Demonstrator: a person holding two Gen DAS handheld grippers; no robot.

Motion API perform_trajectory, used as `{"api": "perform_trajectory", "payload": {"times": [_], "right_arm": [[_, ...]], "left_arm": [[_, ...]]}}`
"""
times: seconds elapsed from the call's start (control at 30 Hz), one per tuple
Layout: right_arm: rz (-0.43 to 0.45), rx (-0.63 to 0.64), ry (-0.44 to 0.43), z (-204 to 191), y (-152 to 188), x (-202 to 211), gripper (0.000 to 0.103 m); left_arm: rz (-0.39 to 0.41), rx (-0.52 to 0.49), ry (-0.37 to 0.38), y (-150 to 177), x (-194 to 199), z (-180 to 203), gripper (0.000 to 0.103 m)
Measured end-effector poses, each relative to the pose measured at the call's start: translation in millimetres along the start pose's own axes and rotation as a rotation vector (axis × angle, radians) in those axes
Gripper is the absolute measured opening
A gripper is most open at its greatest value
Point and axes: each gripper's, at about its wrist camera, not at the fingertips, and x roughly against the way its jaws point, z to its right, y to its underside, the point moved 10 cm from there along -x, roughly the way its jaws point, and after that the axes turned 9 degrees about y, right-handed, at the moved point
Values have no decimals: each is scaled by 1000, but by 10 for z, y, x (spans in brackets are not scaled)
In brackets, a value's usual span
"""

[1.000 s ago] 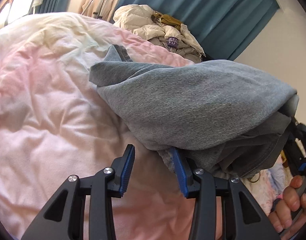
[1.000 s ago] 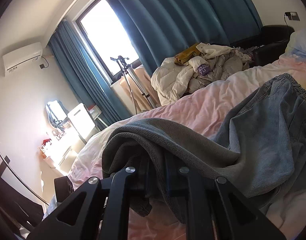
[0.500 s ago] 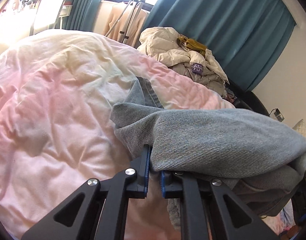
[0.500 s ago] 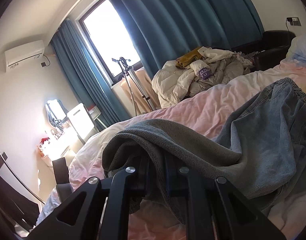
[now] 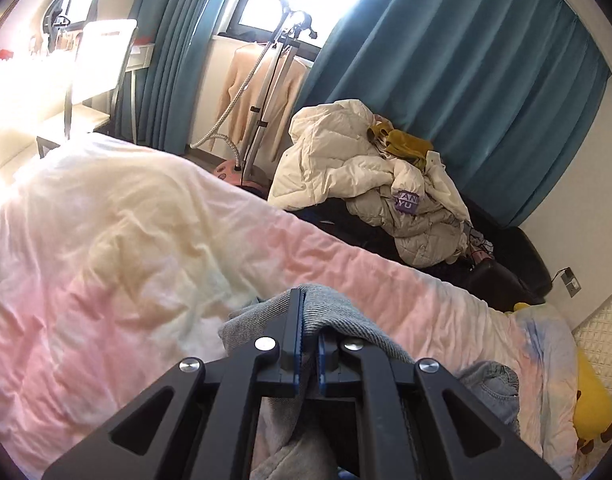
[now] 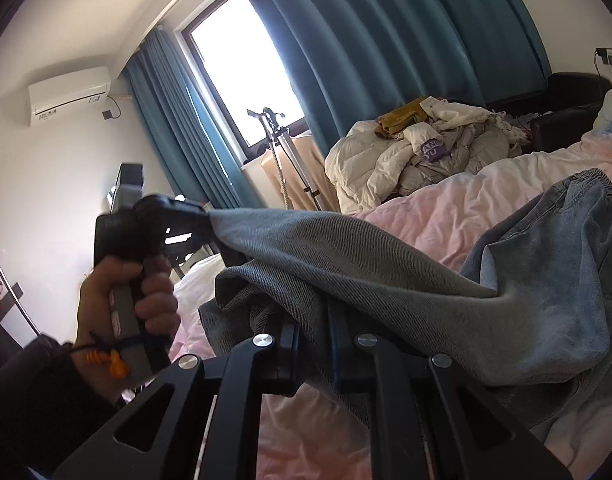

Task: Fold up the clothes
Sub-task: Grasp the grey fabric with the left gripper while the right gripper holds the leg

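- Left wrist view: the left gripper (image 5: 310,320) has its blue pads nearly together, pinching a fold of the grey jeans (image 5: 334,316); the jaws have just been closing on that fold.
- The denim drapes over the right finger and hangs down under the gripper, above the pink duvet (image 5: 106,280).
- A paler part of the jeans lies on the duvet to the lower right.
- Beyond the bed, a pile of cream jackets (image 5: 358,172) sits on a dark sofa, in front of teal curtains (image 5: 466,80).
- A garment steamer (image 5: 266,92) stands by the window.
- A yellow plush (image 5: 592,412) lies at the right edge of the bed.
- Right wrist view: the right gripper (image 6: 312,344) is narrow too, its fingers buried in a bunched fold of the jeans (image 6: 386,264), gripping it.
- The cloth stretches up and left to the left gripper (image 6: 202,224), which a hand (image 6: 126,300) holds raised above the bed.
- The waistband end lies on the duvet (image 6: 426,216) at right.
- An air conditioner (image 6: 68,94) hangs on the left wall.
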Motion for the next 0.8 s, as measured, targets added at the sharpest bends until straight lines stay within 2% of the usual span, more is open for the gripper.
{"api": "perform_trajectory", "payload": {"times": [0.17,0.3,0.37,0.47,0.57,0.67,0.8], "right_arm": [[-19,6,-38,-48,62,-101,10],[-19,-2,-51,-31,93,-203,10],[-18,2,-50,-11,108,-274,10],[-11,14,-35,41,145,-384,10],[-30,-1,-19,139,190,-540,10],[-37,-17,-10,216,205,-629,10],[-24,2,-3,201,201,-630,10]], "left_arm": [[18,-26,-38,-612,-406,151,5],[-4,-67,-123,-799,-953,157,5],[-29,-129,-165,-739,-1260,159,6],[-78,-189,-162,-549,-1583,162,6],[-130,-205,-132,-370,-1730,145,9],[-174,-220,-88,-248,-1721,206,19],[-172,-241,-49,-181,-1405,286,26]]}}
